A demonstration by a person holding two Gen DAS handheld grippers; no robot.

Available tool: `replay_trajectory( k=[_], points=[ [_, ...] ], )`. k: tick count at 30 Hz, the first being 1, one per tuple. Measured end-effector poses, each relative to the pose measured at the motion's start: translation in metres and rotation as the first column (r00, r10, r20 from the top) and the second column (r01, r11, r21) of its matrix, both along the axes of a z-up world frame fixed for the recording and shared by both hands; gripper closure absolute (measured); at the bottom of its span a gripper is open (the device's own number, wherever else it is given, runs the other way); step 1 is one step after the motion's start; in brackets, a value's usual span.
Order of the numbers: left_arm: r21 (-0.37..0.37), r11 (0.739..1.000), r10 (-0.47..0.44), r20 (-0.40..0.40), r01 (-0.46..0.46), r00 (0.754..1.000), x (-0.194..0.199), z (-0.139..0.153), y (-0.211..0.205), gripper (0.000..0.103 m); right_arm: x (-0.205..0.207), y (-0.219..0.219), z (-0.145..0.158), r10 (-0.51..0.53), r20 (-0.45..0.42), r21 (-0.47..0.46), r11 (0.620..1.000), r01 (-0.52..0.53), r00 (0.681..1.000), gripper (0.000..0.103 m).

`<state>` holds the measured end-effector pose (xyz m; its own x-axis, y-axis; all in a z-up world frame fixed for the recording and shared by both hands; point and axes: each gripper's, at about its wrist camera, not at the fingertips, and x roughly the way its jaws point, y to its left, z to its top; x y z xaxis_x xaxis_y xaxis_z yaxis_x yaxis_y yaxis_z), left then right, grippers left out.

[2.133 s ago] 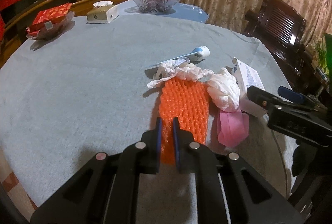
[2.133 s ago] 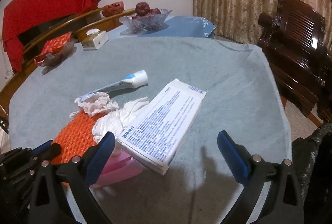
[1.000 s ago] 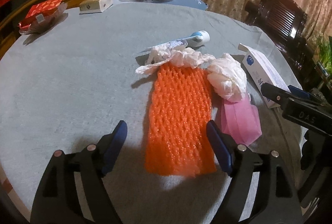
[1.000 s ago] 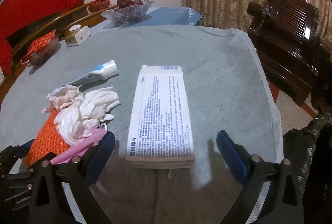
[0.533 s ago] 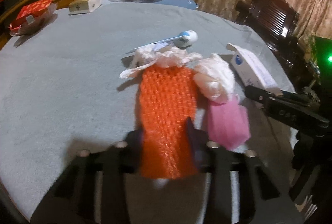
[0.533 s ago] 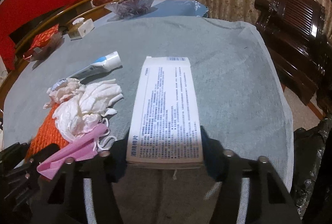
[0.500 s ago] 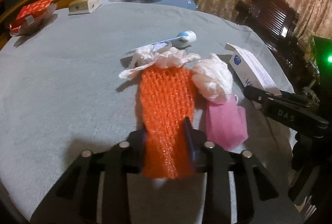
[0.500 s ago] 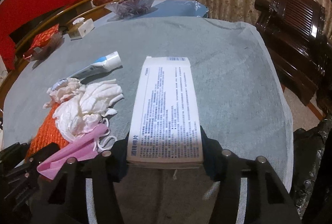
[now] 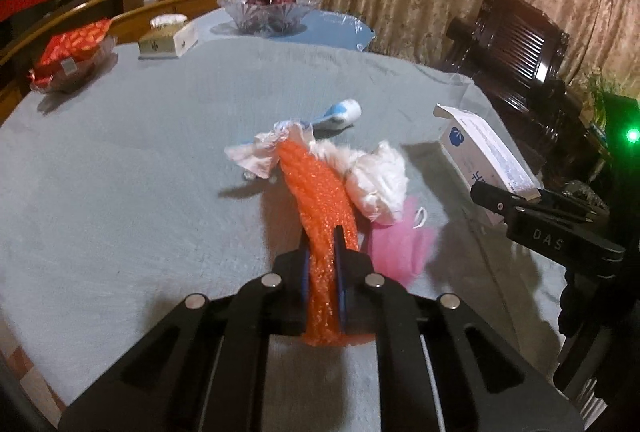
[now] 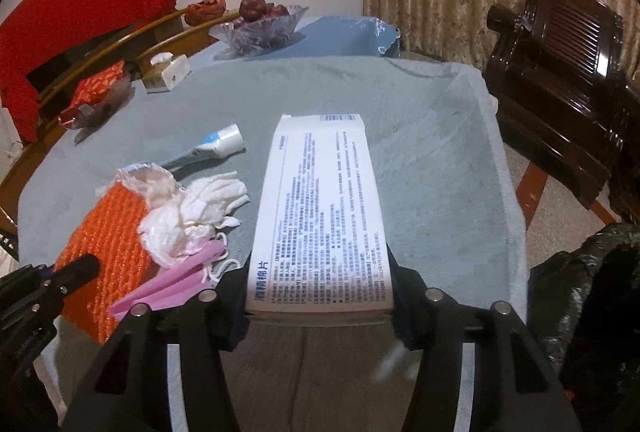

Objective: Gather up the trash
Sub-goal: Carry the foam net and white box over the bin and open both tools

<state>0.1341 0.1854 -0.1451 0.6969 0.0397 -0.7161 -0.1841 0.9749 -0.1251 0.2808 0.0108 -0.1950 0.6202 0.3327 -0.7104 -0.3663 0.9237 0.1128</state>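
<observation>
Left gripper [image 9: 320, 252] pinches the net [image 9: 316, 187]; right gripper [image 10: 320, 296] clamps the box [image 10: 324, 216]. Beside the net, tissues [image 9: 380, 179], mask [image 9: 400, 244] and tube [image 9: 336, 113] remain uncollected.

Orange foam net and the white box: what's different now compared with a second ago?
The left gripper, whose jaws have just been closing, now pinches the orange foam net and has lifted its near end. The right gripper, open a second ago, now clamps the white box, raised off the cloth. The tissues, pink mask and tube stayed put.
</observation>
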Motion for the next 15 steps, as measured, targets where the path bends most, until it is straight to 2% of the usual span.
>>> replay_trajectory(
  k=[15],
  points=[
    [0.009, 1.0, -0.013, 0.108, 0.012, 0.994, -0.03, 0.05, -0.019, 0.094, -0.048, -0.02, 0.045, 0.022, 0.084, 0.04, 0.999, -0.025, 0.996, 0.048]
  ],
)
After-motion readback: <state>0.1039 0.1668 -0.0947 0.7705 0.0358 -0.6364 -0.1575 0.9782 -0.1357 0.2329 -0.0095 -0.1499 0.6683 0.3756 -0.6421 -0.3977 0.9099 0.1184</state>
